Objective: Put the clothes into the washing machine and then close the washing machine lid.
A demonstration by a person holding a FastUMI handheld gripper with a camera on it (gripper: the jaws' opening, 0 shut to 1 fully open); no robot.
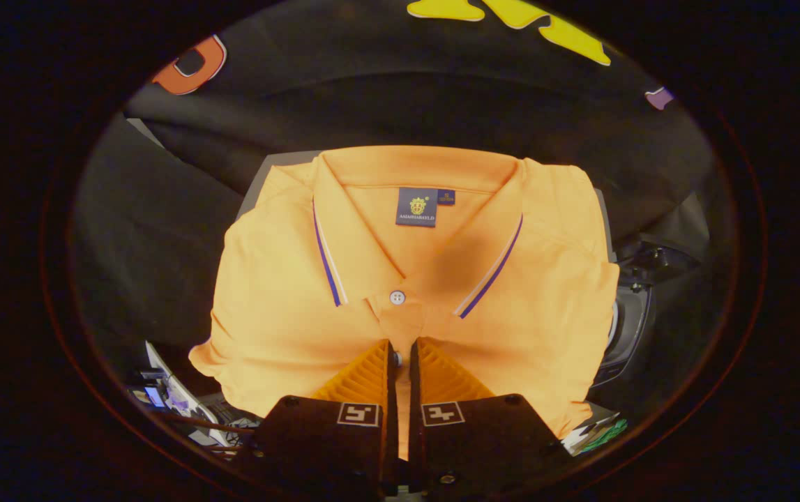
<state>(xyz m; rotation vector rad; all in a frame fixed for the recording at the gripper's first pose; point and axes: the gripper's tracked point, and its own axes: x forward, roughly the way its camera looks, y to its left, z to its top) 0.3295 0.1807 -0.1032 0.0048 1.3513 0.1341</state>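
An orange polo shirt (532,314) with a purple-striped collar lies folded and spread flat on a grey surface (278,169), collar away from me. My gripper (403,351) is low over the shirt's button placket. Its two orange ribbed fingers (370,376) stand almost together, with a thin strip of the shirt's fabric and a button pinched between them. To the right of the shirt, partly hidden by it, is a dark rounded appliance part with a glossy rim (628,328), possibly the washing machine.
Cables and small devices (171,399) lie below the shirt's left corner. White and green papers (596,432) sit below its right corner. Black cloth hangs behind and to the left of the grey surface.
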